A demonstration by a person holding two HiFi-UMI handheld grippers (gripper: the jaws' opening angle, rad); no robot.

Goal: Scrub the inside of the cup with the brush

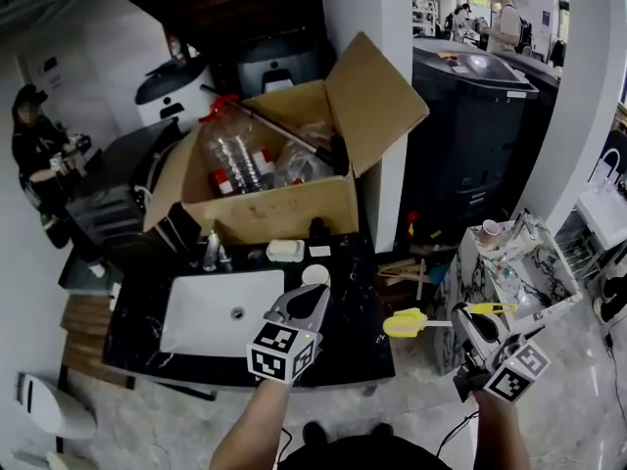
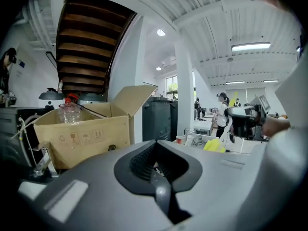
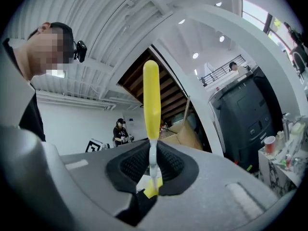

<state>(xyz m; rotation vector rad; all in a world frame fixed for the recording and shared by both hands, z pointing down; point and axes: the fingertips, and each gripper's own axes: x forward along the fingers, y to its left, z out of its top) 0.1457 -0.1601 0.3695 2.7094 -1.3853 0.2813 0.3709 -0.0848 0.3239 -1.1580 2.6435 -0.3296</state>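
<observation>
In the head view my left gripper [image 1: 318, 297] hangs over the black counter with its jaws shut; I see nothing between them. A small white cup [image 1: 315, 275] stands on the counter just past its tips; whether they touch I cannot tell. The left gripper view shows the shut pads [image 2: 154, 166] and no cup. My right gripper [image 1: 460, 323] is to the right of the counter, shut on the brush's thin white neck [image 3: 152, 165]. The brush's yellow head [image 1: 404, 322] points left toward the counter. In the right gripper view the brush's yellow part [image 3: 151, 100] rises from the jaws.
A white sink [image 1: 211, 311] is set in the counter [image 1: 362, 341], with a faucet [image 1: 212, 253] and a soap bar [image 1: 285, 251] behind it. An open cardboard box [image 1: 284, 209] holds plastic bottles. A cluttered marble side table [image 1: 509, 262] stands right. People stand at the far left and back.
</observation>
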